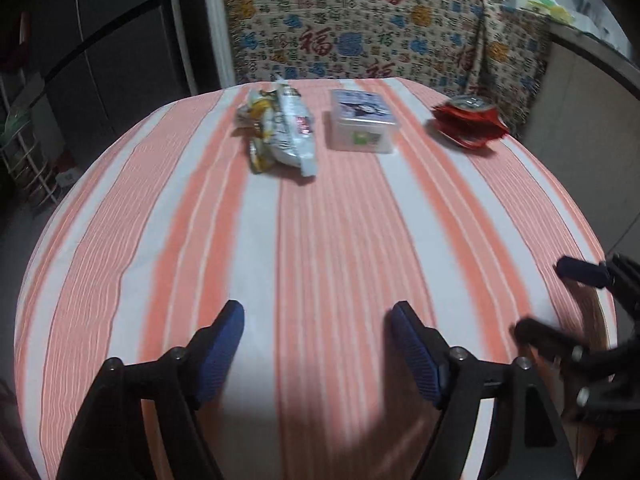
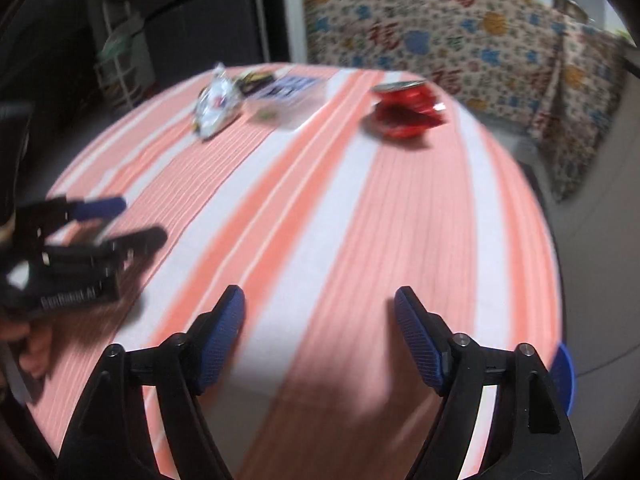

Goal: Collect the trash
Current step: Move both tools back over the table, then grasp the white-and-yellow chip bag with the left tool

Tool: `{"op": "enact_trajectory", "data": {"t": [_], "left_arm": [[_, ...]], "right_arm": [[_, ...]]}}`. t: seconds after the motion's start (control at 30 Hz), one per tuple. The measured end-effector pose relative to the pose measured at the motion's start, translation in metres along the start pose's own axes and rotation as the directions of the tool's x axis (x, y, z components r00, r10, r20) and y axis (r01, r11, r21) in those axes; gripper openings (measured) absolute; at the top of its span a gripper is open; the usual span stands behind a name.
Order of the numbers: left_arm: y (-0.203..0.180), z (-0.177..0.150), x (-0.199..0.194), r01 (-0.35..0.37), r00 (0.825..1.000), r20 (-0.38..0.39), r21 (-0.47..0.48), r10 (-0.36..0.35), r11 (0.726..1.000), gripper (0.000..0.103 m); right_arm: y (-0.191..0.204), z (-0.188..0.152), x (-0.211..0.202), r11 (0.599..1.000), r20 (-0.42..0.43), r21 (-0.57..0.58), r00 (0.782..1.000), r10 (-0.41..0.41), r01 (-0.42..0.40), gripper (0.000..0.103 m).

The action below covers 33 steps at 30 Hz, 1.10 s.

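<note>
Crumpled snack wrappers (image 1: 280, 132) lie at the far side of the striped table (image 1: 320, 260), left of a clear plastic box (image 1: 362, 122). A crushed red can (image 1: 468, 120) lies far right. The right wrist view shows the wrappers (image 2: 218, 104), the box (image 2: 286, 100) and the can (image 2: 406, 110) too. My left gripper (image 1: 318, 344) is open and empty over the near table; it also shows in the right wrist view (image 2: 128, 220). My right gripper (image 2: 320, 332) is open and empty, and shows at the right of the left wrist view (image 1: 548, 300).
A patterned cloth (image 1: 380, 28) covers furniture behind the table. A dark fridge (image 1: 100, 40) and a wire rack (image 1: 24, 152) stand to the left. A counter (image 1: 592, 80) is at the right. A blue object (image 2: 564, 376) sits beyond the table's right edge.
</note>
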State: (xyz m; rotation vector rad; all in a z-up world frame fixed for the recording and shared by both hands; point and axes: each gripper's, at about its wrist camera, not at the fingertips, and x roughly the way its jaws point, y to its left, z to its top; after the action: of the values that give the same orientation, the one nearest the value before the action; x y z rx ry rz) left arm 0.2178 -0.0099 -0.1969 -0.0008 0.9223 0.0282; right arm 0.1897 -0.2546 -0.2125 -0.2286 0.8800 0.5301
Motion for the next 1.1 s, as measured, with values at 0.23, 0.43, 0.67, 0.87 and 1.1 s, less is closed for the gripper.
{"op": "enact_trajectory", "data": {"t": [0.23,0.43,0.67,0.87,1.1], "left_arm": [[0.015,0.032,0.024,-0.005,1.000,-0.013,-0.018,0.005,1.000,0.095],[0.026,0.072,0.055,0.009,1.000,-0.029,0.004,-0.009,1.000,0.103],[0.041,0.102,0.072,0.026,1.000,0.006,-0.048,-0.026,0.999,0.093],[0.039,0.103,0.066,0.034,0.999,0.034,-0.005,-0.034,0.999,0.039],[0.030,0.048,0.016,0.053,0.998,-0.016,0.033,-0.053,0.998,0.038]], "right_arm": [[0.007,0.001,0.009,1.000,-0.001,0.008,1.000,-0.012,0.012,0.097],[0.012,0.003,0.012,1.000,-0.005,0.008,1.000,-0.017,0.017,0.100],[0.011,0.004,0.013,1.000,-0.007,0.009,1.000,-0.014,0.014,0.101],[0.011,0.004,0.012,1.000,-0.007,0.008,1.000,-0.013,0.013,0.102],[0.011,0.004,0.013,1.000,-0.007,0.008,1.000,-0.014,0.014,0.102]]}}
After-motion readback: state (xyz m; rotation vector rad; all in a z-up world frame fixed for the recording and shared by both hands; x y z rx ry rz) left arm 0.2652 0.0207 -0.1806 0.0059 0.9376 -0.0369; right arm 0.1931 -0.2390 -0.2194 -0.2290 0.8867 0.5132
